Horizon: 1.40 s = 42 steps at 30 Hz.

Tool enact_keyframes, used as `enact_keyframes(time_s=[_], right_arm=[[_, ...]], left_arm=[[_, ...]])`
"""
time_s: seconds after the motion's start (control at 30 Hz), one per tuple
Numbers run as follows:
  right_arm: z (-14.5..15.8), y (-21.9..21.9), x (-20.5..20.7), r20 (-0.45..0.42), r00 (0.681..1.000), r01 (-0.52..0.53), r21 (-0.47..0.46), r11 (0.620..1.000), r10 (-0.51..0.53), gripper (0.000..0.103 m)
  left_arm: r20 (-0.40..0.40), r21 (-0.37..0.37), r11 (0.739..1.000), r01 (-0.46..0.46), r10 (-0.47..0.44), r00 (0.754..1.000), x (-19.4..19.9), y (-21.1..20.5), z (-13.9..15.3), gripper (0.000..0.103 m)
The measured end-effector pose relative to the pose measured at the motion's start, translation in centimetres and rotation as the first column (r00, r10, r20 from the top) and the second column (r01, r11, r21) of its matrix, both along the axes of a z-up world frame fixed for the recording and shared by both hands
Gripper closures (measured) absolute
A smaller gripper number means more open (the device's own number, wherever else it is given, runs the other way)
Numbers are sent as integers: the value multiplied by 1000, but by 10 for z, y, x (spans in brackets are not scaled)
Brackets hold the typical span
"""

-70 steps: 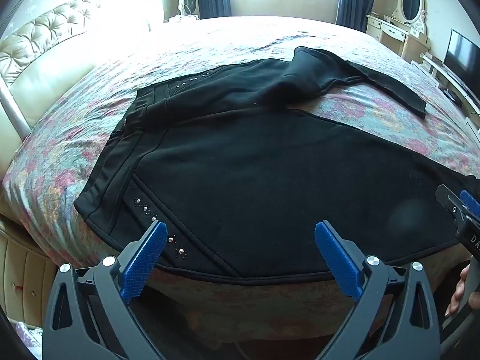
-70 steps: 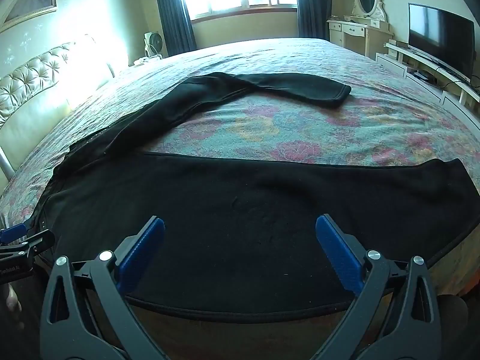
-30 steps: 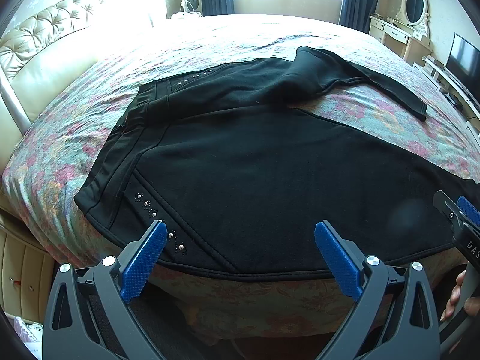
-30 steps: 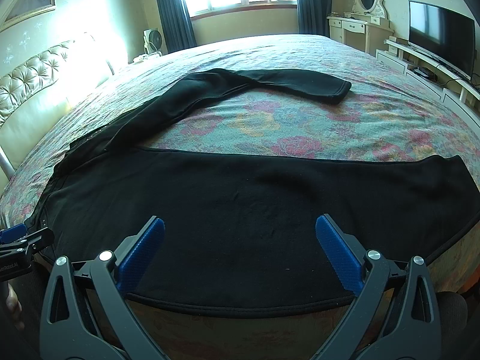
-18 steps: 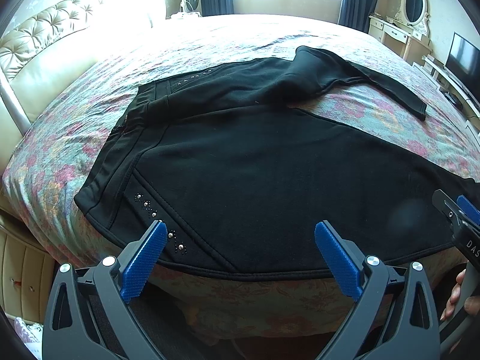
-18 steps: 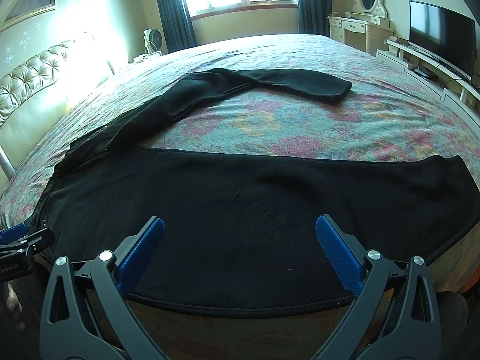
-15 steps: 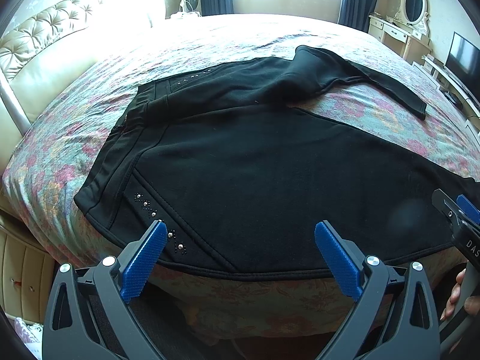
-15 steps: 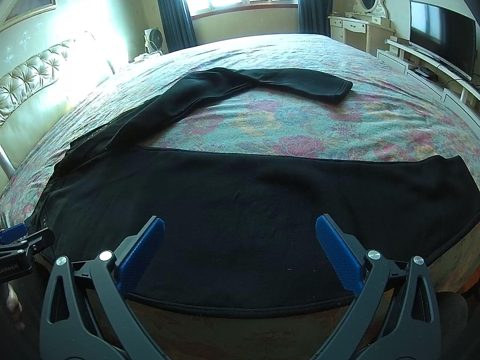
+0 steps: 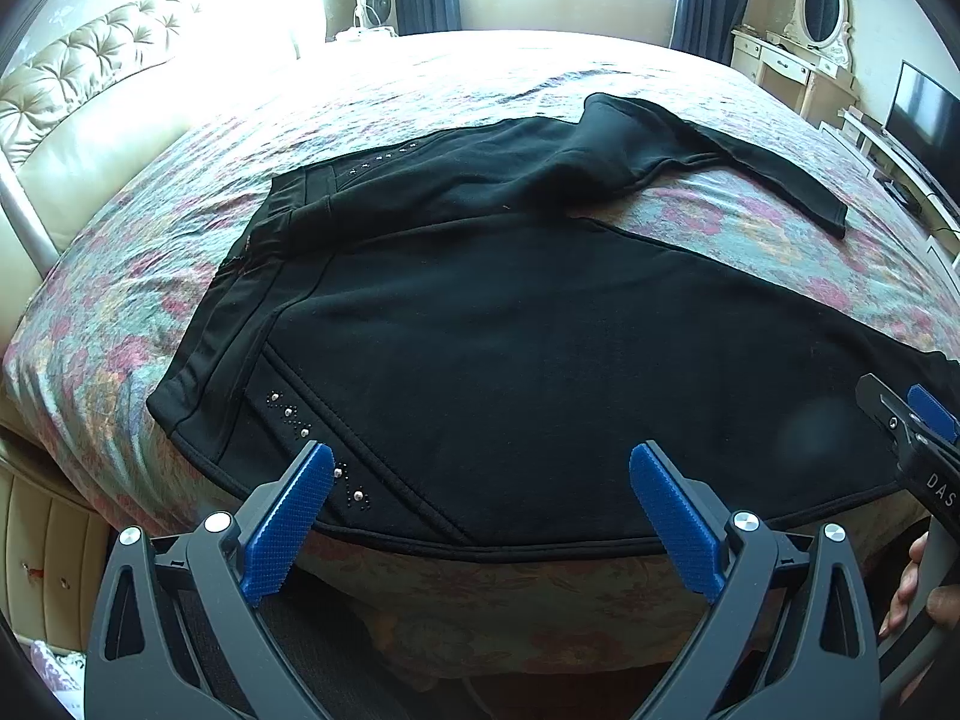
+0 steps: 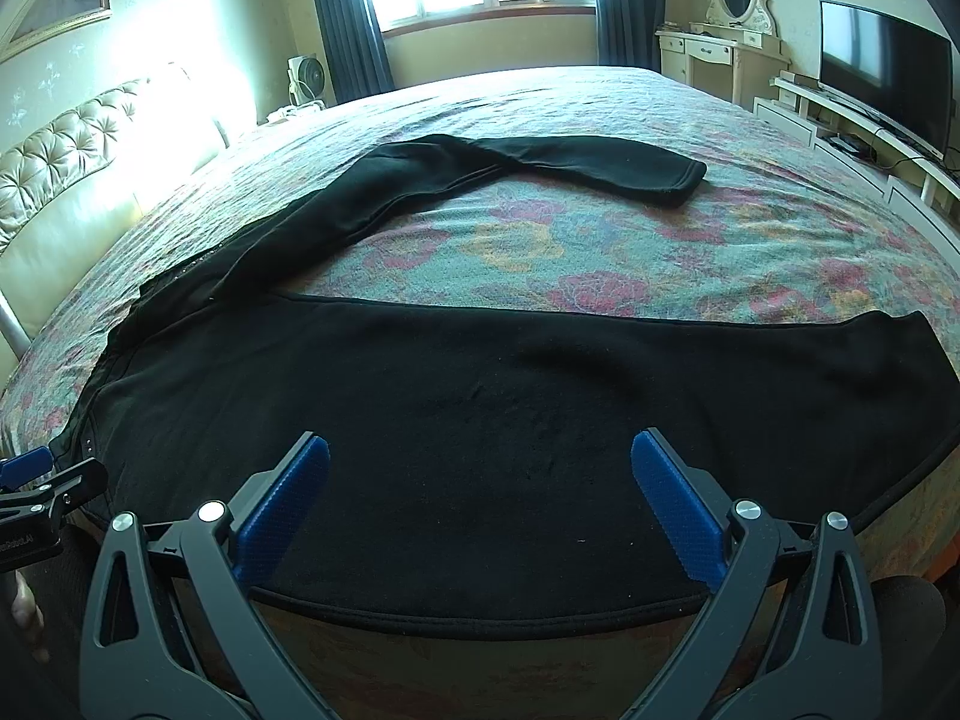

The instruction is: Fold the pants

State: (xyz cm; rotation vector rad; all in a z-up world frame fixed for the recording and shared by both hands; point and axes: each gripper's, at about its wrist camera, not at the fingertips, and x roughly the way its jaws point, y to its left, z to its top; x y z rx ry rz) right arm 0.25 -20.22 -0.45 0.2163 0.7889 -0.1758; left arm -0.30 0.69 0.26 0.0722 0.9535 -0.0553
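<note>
Black pants (image 9: 510,348) lie spread on the floral bedspread (image 9: 150,276), waistband to the left with small studs by the pocket. One leg (image 10: 480,420) runs along the bed's near edge; the other leg (image 10: 540,165) angles off toward the far side and bends. My left gripper (image 9: 480,480) hovers open just above the near hem by the hip, holding nothing. My right gripper (image 10: 480,474) is open over the near leg's middle, also holding nothing. Each gripper shows at the edge of the other's view.
A tufted cream headboard (image 9: 90,60) stands at the left. A dresser with an oval mirror (image 10: 732,30) and a TV (image 10: 882,66) on a low unit line the right wall. A fan (image 10: 303,78) sits by the curtained window. A hand (image 9: 918,582) grips the right tool.
Both grippers have stayed open and almost still; the views shifted only slightly over the first second. The pants have not moved.
</note>
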Motion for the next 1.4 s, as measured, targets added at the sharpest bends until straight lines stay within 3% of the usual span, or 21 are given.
enact_keyframes(time_s=[0.43, 0.67, 0.8, 0.87, 0.97, 1.03, 1.1, 1.13, 1.2, 1.3, 1.4], right_arm=[[-6, 3, 7, -23, 1000, -14, 6, 1000, 14, 2], [-8, 2, 14, -30, 999, -16, 22, 1000, 17, 2], [-8, 8, 24, -29, 999, -36, 31, 999, 37, 2], [-7, 12, 30, -31, 998, -54, 35, 998, 55, 2], [-6, 20, 41, -34, 996, -86, 41, 995, 87, 2], [-6, 25, 48, -34, 994, -104, 48, 993, 105, 2], [-5, 30, 54, -32, 993, -116, 60, 991, 118, 2], [-6, 33, 57, -32, 992, -121, 67, 990, 124, 2], [-7, 38, 62, -37, 989, -137, 85, 987, 140, 2], [-11, 46, 71, -49, 985, -159, 103, 982, 164, 2], [-16, 50, 78, -65, 981, -173, 108, 979, 181, 2]], left_arm=[[-5, -4, 1000, 0, 0, 1000, 1, 3, -1, 4], [63, 10, 999, 51, -51, 997, 3, 3, 7, 4], [-47, -69, 987, 143, -146, 988, 21, 14, 0, 4], [-79, -156, 972, 178, -192, 978, 33, 28, -2, 4], [-86, -301, 944, 136, -169, 982, 59, 69, 5, 4], [-98, -429, 898, 101, -157, 983, 87, 107, 9, 4], [-73, -544, 835, 82, -145, 987, 115, 147, 11, 4], [-71, -574, 816, 75, -141, 988, 135, 167, 11, 4], [-88, -575, 818, 30, -98, 991, 170, 201, 7, 4], [-97, -600, 799, 36, -118, 988, 226, 237, -8, 4], [-157, -652, 758, 1, -136, 978, 273, 259, -37, 4]])
